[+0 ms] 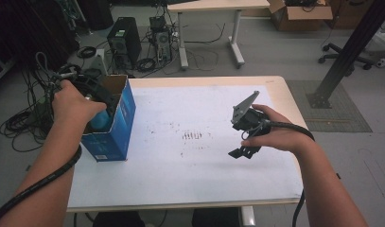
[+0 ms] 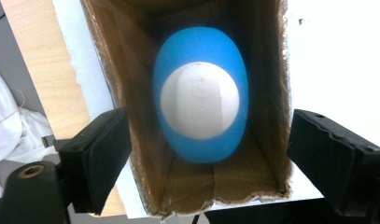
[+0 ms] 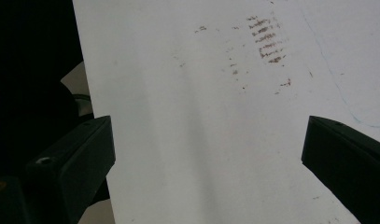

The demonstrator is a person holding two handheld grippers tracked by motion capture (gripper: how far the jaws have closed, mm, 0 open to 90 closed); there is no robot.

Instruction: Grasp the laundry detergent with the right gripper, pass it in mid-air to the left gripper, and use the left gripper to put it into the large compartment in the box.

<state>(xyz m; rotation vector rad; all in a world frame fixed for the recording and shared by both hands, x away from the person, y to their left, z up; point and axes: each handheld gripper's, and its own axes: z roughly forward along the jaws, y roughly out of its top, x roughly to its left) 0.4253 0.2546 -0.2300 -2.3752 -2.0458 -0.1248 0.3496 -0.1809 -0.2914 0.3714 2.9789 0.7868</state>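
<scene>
Hovering above the open top of the blue carton (image 1: 115, 124), the left gripper (image 1: 99, 97), jaws spread wide and gripping nothing. Standing upright at the table's left edge, that carton, brown cardboard inside, printed blue outside. Resting deep within it, a blue ball (image 2: 200, 94) with a round white patch facing up (patch ringed all round by blue). Seen from the left gripper view: ball lying between the carton's inner walls, near the middle of the floor, apart from both pads (image 2: 102, 158); the two black jaws flanking the carton's mouth from above, one over each side wall, touching neither the ball nor, as far as can be told, the cardboard. Seen from the high view: a sliver of the ball's blue showing at the carton's mouth, just under the left hand (image 1: 75, 105).

Held over the right half of the table (image 1: 147, 191), well apart from the carton, the right gripper (image 1: 244, 151), tipped down toward the white sheet (image 3: 215, 140). Jaws released here too, standing far apart with bare sheet between them and nothing clasped. Nearby on the sheet, a patch of brownish scuff marks (image 3: 267, 42), between the two grippers in the high view.
</scene>
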